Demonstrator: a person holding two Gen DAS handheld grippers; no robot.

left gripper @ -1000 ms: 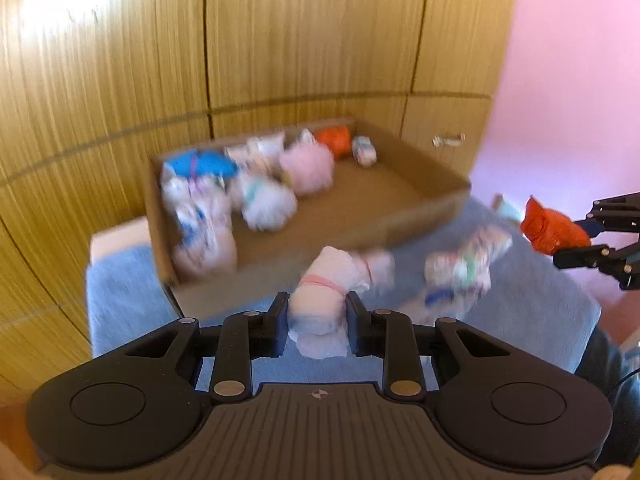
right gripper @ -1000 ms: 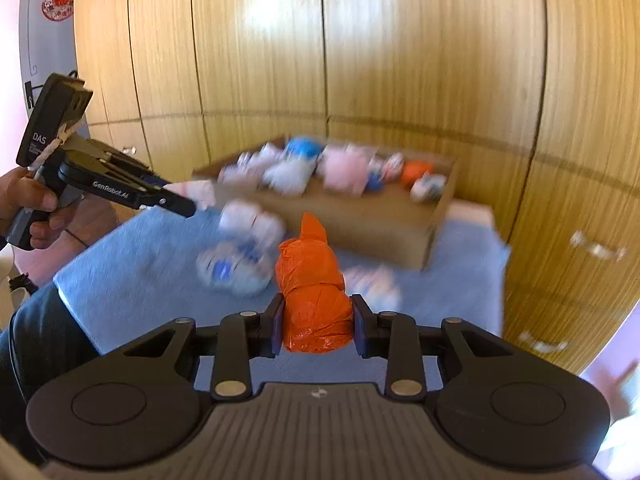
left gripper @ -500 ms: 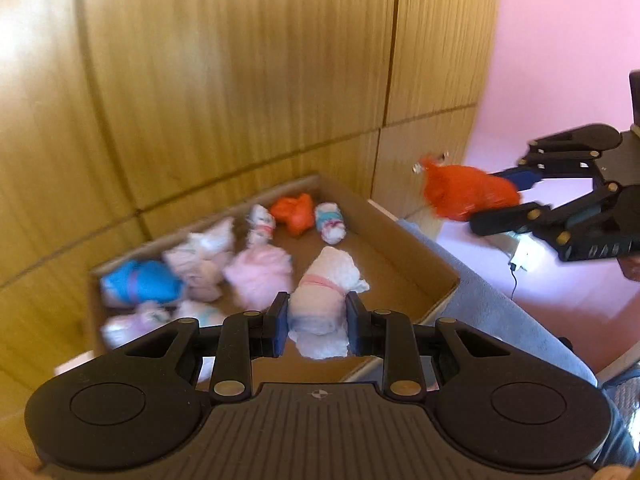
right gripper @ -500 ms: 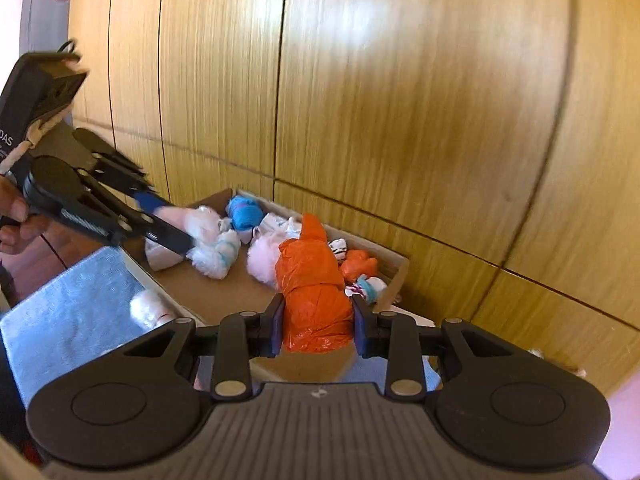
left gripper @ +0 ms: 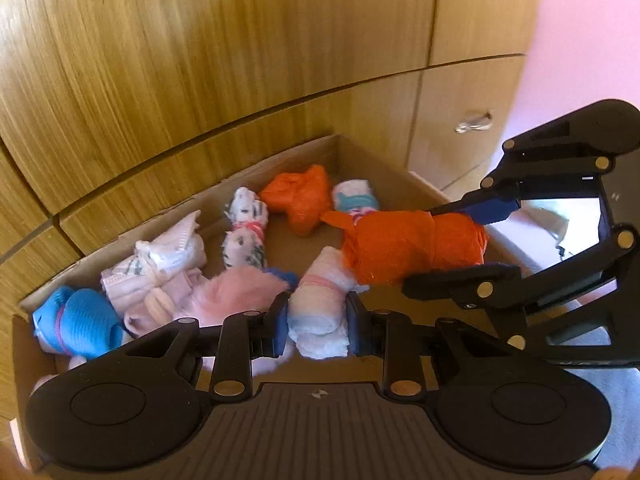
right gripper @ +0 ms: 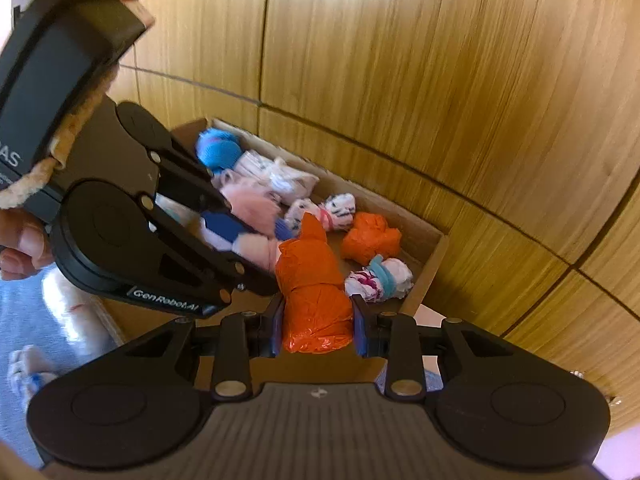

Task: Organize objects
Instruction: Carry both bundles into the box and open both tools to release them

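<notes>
Over the cardboard box (left gripper: pixel 376 160), the left gripper (left gripper: pixel 317 318) clamps a white roll (left gripper: pixel 320 312) and the right gripper (right gripper: pixel 318 322) an orange bundle (right gripper: pixel 314 292).

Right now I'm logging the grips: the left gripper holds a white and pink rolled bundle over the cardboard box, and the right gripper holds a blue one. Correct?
Not quite. The right gripper holds an orange bundle, not a blue one, as the right wrist view shows. The rest stands: the left gripper holds the white and pink rolled bundle over the cardboard box.
</notes>
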